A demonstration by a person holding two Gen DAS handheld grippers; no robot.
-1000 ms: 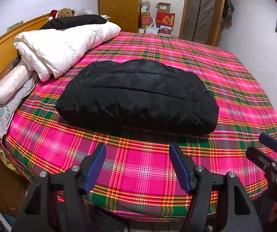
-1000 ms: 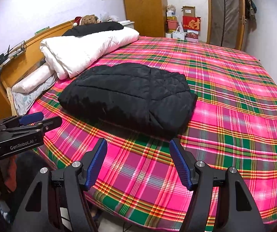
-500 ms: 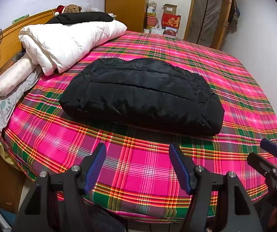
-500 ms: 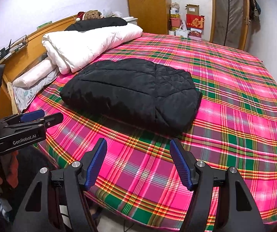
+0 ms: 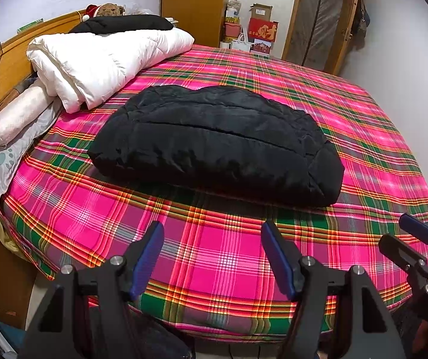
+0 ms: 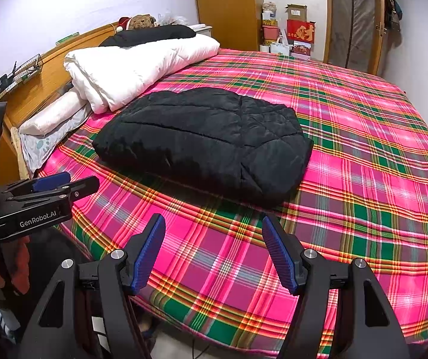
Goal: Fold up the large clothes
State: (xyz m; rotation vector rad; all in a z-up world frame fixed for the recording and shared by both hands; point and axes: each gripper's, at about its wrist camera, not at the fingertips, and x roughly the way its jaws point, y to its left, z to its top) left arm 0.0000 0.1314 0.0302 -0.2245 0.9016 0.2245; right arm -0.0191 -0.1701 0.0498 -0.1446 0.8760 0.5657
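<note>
- Your black padded jacket [image 5: 214,146] lies folded into a thick bundle on the plaid bed [image 5: 219,257], near its middle, beside the rolled white duvet [image 5: 106,59].
- A wire basket [image 6: 19,71] hangs on the wooden headboard [image 6: 34,89]; you cannot tell what it holds.
- Your left claw [image 5: 212,257] hovers over the bed's near edge, jaws spread wide, holding nothing, well short of the jacket.
- Your right claw [image 6: 214,254] sits the same: wide apart, empty, touching nothing.

Even, bright indoor light; soft shadows. Sharp focus centre; heavy fisheye bend + dark vignette at corners.
</note>
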